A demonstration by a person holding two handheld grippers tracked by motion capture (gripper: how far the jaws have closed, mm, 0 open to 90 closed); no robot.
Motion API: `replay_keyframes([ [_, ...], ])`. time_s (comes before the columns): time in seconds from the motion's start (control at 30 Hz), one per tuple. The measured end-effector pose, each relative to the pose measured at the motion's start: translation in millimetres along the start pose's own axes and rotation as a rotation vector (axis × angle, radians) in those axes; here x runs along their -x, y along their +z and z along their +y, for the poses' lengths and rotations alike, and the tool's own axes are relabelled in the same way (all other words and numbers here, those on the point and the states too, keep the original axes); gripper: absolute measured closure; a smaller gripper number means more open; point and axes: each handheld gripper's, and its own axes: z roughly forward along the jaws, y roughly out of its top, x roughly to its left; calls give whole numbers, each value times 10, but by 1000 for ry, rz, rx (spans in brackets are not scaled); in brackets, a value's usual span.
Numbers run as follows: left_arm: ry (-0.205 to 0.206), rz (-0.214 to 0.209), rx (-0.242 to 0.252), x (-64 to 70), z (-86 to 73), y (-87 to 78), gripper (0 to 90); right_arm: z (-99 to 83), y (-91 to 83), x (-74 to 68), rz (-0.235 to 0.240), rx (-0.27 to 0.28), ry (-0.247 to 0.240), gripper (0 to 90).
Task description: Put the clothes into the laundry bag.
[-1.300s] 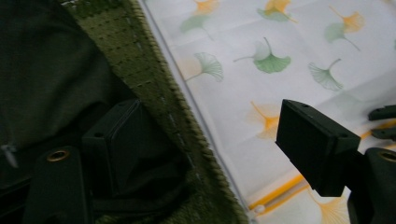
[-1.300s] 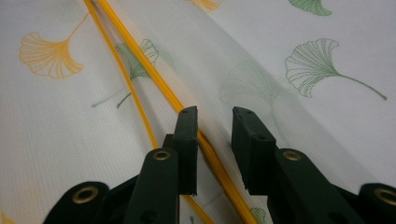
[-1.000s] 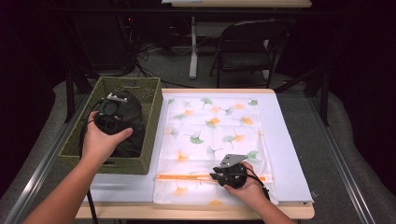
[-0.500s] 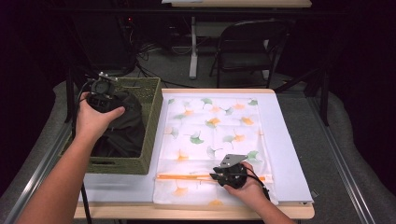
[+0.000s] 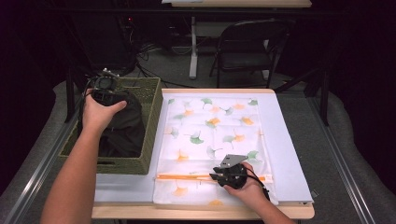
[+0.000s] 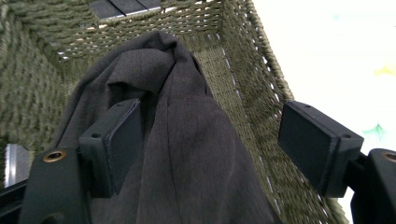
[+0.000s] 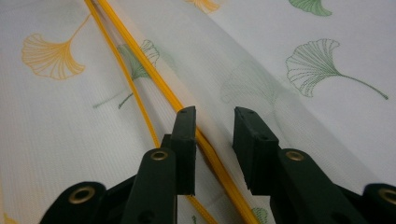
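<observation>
On the table, no readable text or brand anywhere; the only print is the ginkgo leaves, green and orange, on the white mesh bag. Your left hand is raised over the far end of the woven basket, forearm running in from bottom-left, holding the left gripper above the dark cloth. The left gripper view gives what the high view can't: jaws wide apart, cloth draped up between them against the left pad, right pad clear of it. Your right hand rests low on the bag's near end, right gripper at the orange zipper. Right gripper view: jaws slightly apart, straddling the zipper line, not pinching it. The basket sits just left of the bag.
</observation>
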Motion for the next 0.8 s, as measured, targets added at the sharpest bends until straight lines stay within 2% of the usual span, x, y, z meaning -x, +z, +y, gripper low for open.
replay_keyframes([
  [0.23, -12, 17, -30, -21, 1, 181, 223, -1, 2, 5, 3, 3, -9, 696],
  [0.4, -22, 12, -39, -5, 8, 272, 242, -4, -1, -6, 0, 3, -3, 692],
  [0.43, -20, 25, -39, 12, 9, 314, 243, -4, -1, -8, -1, 3, -4, 691],
  [0.53, -59, 4, -40, -8, -15, 383, 243, -5, -1, -8, -1, 5, -5, 689],
  [0.6, -61, 13, -44, -15, -28, 406, 242, -7, -4, -14, -1, 2, 4, 688],
  [0.67, -46, 34, -77, -31, -63, 464, 241, -10, -1, -13, -1, 7, -1, 686],
  [0.73, -46, 35, -81, -46, -86, 489, 241, -11, 2, -6, 0, 12, -12, 685],
  [0.8, -76, 29, -82, -74, -129, 532, 241, -11, 2, -5, 1, 12, -10, 685],
])
